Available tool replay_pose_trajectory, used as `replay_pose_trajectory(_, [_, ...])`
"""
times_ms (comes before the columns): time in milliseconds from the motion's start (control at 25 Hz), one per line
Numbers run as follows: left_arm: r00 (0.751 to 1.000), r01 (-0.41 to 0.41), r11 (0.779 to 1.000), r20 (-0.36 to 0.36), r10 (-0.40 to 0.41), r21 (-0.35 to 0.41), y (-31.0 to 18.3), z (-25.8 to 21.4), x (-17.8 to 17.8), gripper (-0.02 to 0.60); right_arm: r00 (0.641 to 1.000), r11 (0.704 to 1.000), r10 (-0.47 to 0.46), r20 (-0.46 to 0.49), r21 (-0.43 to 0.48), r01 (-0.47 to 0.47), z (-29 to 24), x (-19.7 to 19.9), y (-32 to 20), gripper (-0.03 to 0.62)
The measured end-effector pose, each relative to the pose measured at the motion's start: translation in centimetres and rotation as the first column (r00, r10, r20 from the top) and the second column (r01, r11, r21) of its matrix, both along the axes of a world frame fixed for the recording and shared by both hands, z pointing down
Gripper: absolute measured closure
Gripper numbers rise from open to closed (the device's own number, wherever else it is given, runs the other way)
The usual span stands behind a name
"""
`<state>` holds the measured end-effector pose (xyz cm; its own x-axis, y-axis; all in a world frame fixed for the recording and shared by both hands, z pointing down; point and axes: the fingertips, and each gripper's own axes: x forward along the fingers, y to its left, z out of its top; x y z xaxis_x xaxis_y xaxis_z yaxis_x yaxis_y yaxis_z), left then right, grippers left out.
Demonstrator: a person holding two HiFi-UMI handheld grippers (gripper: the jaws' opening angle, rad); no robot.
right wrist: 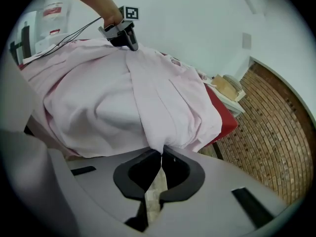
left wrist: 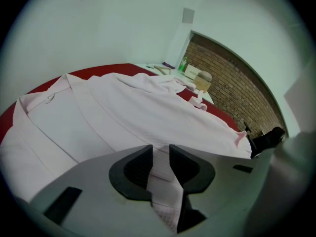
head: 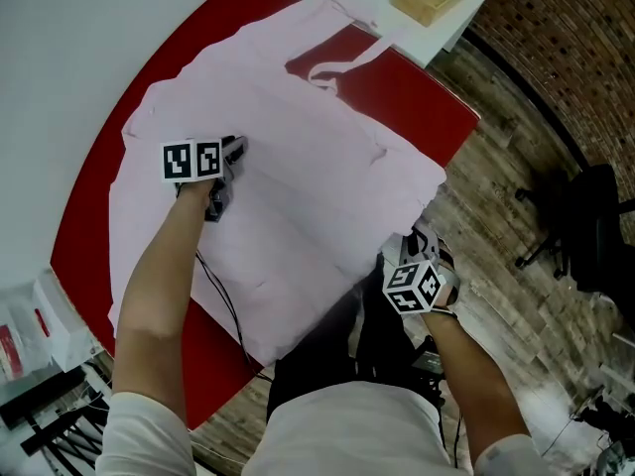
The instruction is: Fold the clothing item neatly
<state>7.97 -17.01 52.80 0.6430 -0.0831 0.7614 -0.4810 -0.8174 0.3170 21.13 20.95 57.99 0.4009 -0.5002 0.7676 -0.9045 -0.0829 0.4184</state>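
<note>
**Surface.** The round red table (head: pixel 84 226) carries the garment; red shows only along its left rim and at the far right.

**Garment.** The pale pink cloth shirt (head: pixel 298 167) lies opened out across nearly the whole table top. Its near right edge hangs over the table's side, and a sleeve is crumpled at the far end. It is creased and rumpled, and no finished fold shows in any view.

**Progress (judged).** Early stage. The shirt is spread out and gripped at two places well apart. The folds, the squaring of the edges and the smoothing all appear to remain.

**Left gripper** (head: pixel 234 152). It rests on the shirt's left half, above the table. Its jaws stand narrowly apart with a doubled ridge of pink cloth (left wrist: pixel 123 112) filling the gap between them, so it is pinching the shirt (grip looks firm).

**Right gripper** (head: pixel 409 241). It sits at the overhanging near right edge, off the table's side. Its jaws are drawn fully together at the tips, nipping a gathered point of the shirt (right wrist: pixel 98 98) from which the cloth fans outward.
</note>
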Motion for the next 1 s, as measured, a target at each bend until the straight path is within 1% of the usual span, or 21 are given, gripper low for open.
replay_pose_trajectory(80, [1.000,-0.008,1.000,0.003,0.008,0.003,-0.1,0.0,0.0,0.476,1.000,1.000,0.010,0.008,-0.002,-0.010,-0.5,0.0,0.8,0.576])
replay_pose_trajectory(160, [1.000,-0.016,1.000,0.005,0.016,0.002,-0.1,0.1,0.1,0.477,1.000,1.000,0.000,0.011,-0.013,0.000,-1.1,-0.4,1.9,0.576])
replay_pose_trajectory(280, [1.000,-0.028,1.000,0.012,0.028,0.011,-0.5,0.0,0.1,0.477,0.998,0.998,-0.055,-0.005,-0.027,0.055,-2.4,-1.7,2.9,0.576])
replay_pose_trajectory(520, [0.999,-0.009,0.999,0.032,0.008,0.038,-2.4,0.0,-0.5,0.477,0.985,0.984,-0.174,-0.007,-0.046,0.173,-4.9,-5.5,3.8,0.577])
replay_pose_trajectory(760, [0.999,-0.017,0.998,0.050,0.014,0.058,-3.1,0.2,-1.1,0.480,0.965,0.960,-0.261,0.011,-0.096,0.261,-5.3,-8.8,4.7,0.576])
replay_pose_trajectory(880, [0.998,-0.014,0.997,0.066,0.009,0.082,-3.6,0.2,-1.4,0.483,0.950,0.942,-0.311,0.029,-0.122,0.312,-5.2,-10.6,4.9,0.576])
replay_pose_trajectory(1000, [0.996,0.004,0.994,0.091,-0.014,0.111,-4.5,0.2,-2.2,0.485,0.929,0.919,-0.367,0.039,-0.137,0.369,-5.3,-12.2,4.8,0.576])
